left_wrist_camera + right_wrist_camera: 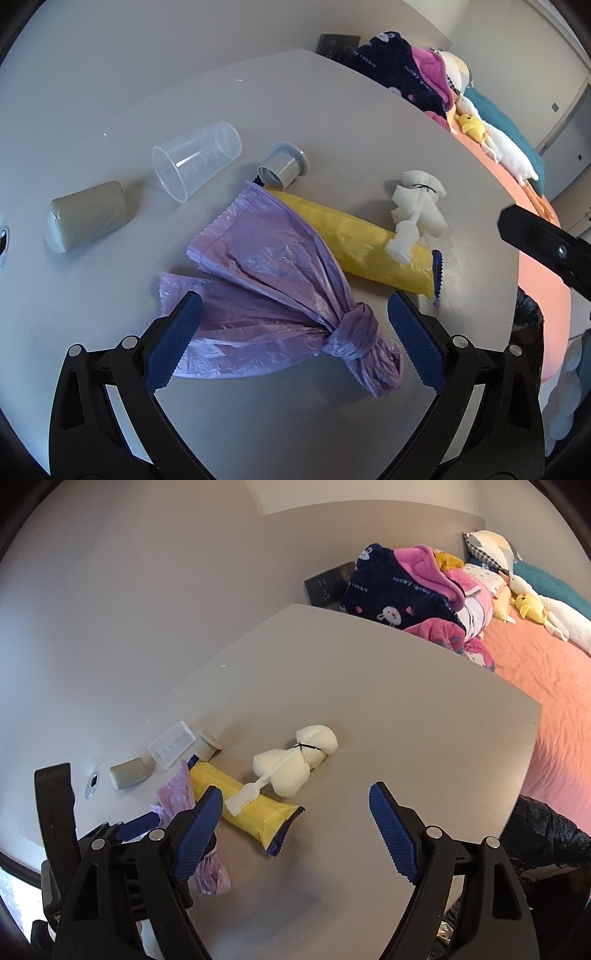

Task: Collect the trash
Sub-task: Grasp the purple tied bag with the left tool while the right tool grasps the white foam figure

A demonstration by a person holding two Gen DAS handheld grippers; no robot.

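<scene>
One knotted purple bag (280,314) lies between the open left hand-held gripper's (295,314) jaws.

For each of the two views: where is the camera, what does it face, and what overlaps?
Left wrist: on the left gripper, looking down at the knotted purple bag; own open jaws show.
Right wrist: on the right gripper, facing across the table toward the bed; own open jaws show.
Shared: yellow pack, white brush.

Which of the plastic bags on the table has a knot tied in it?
The purple bag, lying between the open left tongs. One end is tied in a knot; the yellow bag behind it is a flat roll with no knot.
</scene>
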